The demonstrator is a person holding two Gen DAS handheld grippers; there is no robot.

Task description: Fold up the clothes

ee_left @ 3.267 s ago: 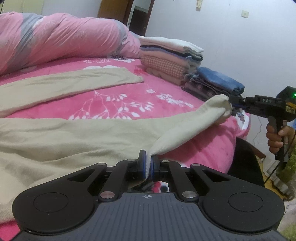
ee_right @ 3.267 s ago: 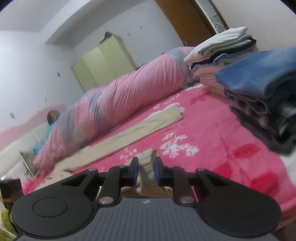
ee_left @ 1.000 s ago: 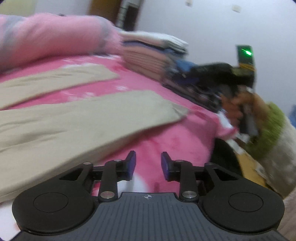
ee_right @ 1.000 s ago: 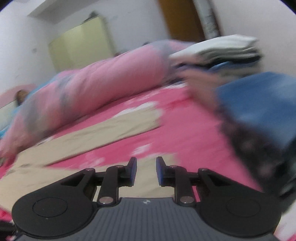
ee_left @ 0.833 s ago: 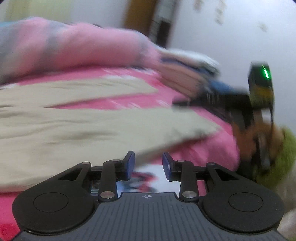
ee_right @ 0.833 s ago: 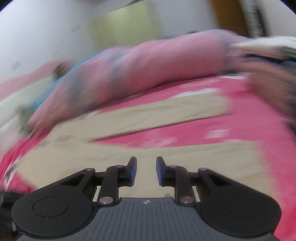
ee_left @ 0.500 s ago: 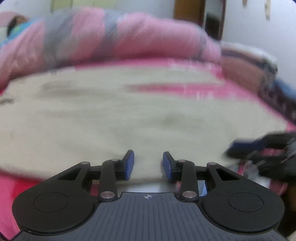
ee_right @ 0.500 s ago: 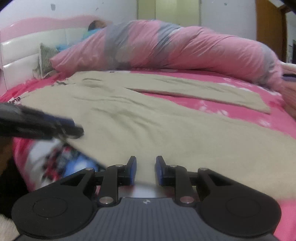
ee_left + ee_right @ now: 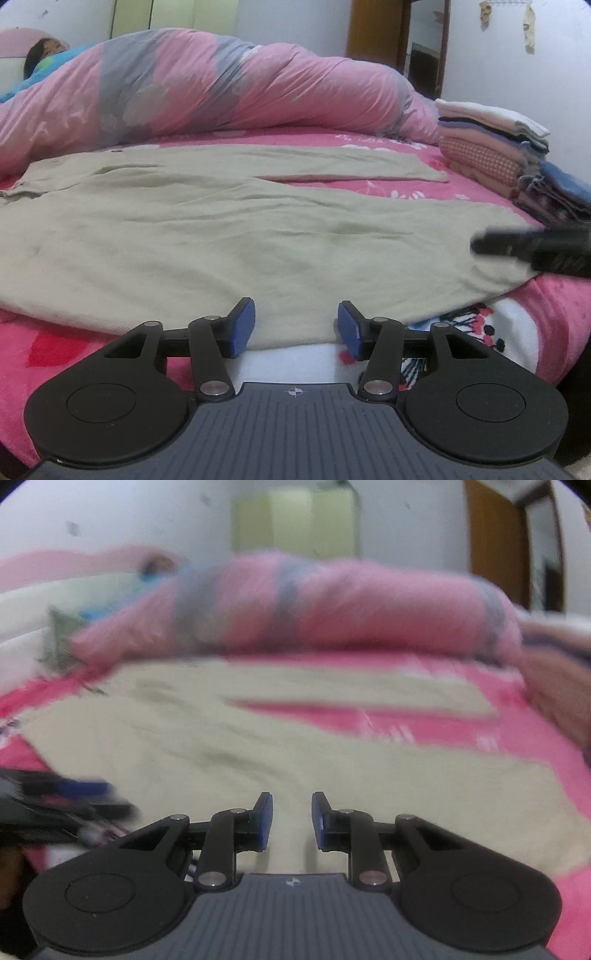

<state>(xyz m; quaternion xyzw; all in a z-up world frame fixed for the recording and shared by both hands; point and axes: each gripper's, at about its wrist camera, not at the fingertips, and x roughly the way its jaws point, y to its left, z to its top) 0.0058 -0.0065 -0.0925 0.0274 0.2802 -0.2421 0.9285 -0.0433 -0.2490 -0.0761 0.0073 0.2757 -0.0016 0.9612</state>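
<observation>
While both tongs, left (image 9: 295,325) and right (image 9: 291,821), gape empty, the beige trousers (image 9: 221,229) lie flat, legs running rightward across the bed (image 9: 546,306).

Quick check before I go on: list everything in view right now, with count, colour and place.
trousers: 1, beige, spread flat on the bed, legs toward the right
bedspread: 1, pink with white print, under the trousers
quilt: 1, pink and grey, bunched along the far side
person: 1, lying under the quilt, far left
folded stack: 1, mixed colours, right edge of bed
wardrobe: 1, pale green, far wall
door: 1, brown, far right
left gripper: open, at the trousers' near edge
right gripper: open, over the trousers
</observation>
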